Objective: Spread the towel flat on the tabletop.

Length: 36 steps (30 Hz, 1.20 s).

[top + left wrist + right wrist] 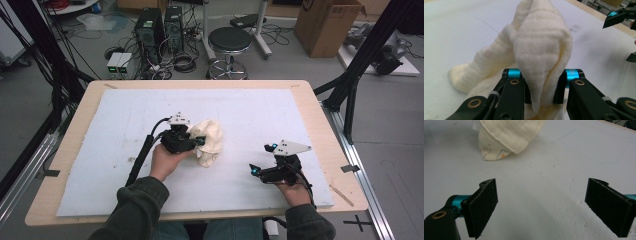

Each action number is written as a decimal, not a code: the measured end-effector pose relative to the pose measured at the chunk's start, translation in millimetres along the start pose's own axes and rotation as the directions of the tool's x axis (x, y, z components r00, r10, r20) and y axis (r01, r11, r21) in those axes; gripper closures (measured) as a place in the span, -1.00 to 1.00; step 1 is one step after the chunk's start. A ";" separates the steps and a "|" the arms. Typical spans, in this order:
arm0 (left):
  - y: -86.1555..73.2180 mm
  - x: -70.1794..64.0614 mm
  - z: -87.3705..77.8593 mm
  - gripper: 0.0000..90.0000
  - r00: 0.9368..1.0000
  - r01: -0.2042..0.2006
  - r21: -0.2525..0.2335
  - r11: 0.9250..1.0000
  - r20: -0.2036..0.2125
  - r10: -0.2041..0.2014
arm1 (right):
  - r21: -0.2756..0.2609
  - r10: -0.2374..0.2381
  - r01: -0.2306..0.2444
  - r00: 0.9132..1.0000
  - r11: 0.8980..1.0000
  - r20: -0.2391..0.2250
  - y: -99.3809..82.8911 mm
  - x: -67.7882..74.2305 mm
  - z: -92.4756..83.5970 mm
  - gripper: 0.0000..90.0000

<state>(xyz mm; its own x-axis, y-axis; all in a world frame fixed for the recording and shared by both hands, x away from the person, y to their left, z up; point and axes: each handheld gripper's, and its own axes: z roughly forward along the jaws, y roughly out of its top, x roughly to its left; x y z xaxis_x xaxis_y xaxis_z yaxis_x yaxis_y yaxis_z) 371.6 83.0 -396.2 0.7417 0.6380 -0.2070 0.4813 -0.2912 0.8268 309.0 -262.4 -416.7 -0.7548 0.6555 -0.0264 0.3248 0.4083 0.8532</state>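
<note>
High view, stool [229, 41] behind table [60, 165], cardboard box [327, 25]

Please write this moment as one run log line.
left tool: shut on cloth | right tool: open, empty | cloth: bunched on mat

The cloth [208, 142] lies on the bench [70, 145] at frame centre; the left hand-held gripper [197, 141] just left of it; the right hand-held gripper [262, 159] lower right, well apart.
</note>
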 end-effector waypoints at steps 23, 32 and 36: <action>-17.8 6.0 28.4 0.24 1.000 -0.002 0.059 0.998 -0.024 0.003 | 0.022 -0.008 0.008 1.000 1.000 -0.020 -1.3 3.2 2.9 -0.77; -7.3 10.9 -13.1 -0.24 0.999 -0.042 -0.012 0.999 -0.014 0.042 | 0.038 -0.002 0.005 0.998 0.999 -0.066 11.2 5.6 14.2 -0.75; -11.1 15.4 -34.2 -0.23 0.998 -0.059 -0.028 0.998 -0.037 0.058 | 0.037 -0.030 0.033 0.996 0.999 -0.088 19.4 6.2 22.8 -0.61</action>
<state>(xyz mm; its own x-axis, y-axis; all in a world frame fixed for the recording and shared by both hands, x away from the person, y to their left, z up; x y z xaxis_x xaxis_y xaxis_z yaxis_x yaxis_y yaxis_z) 361.7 120.5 -390.7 0.7503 0.6462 -0.1395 0.4237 -0.3080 0.8519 323.6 -235.9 -412.3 -0.8114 0.5845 -0.0058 0.3206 0.4533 0.8317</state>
